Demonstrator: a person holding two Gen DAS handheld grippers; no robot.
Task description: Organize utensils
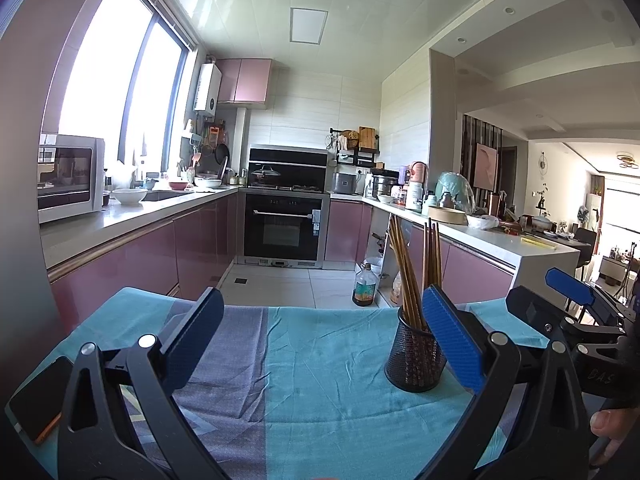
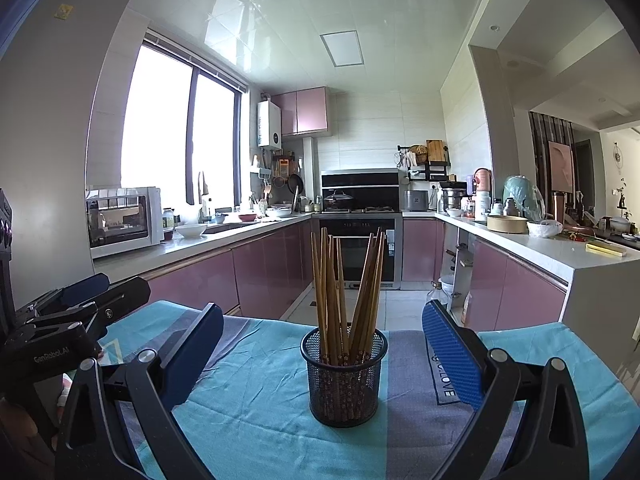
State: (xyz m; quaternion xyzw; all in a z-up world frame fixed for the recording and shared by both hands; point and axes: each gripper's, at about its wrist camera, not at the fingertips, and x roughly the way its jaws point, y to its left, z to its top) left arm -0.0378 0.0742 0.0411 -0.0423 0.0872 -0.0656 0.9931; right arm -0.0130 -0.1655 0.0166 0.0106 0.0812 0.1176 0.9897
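Wooden chopsticks (image 2: 344, 296) standing upright in black mesh cup (image 2: 344, 380), centred before your right gripper (image 2: 322, 356); you are holding both grippers released, left gripper (image 1: 320, 344) offset.

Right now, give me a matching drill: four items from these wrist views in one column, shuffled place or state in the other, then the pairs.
Things:
1. chopsticks
2. mesh holder
3. phone
4. left gripper

Places or states:
A. lying flat at the left edge of the cloth
B. standing upright on the cloth
C. open, nothing between its fingers
D. bundled upright, leaning out

Pairs: 1-D, 2-B, 3-A, 4-C
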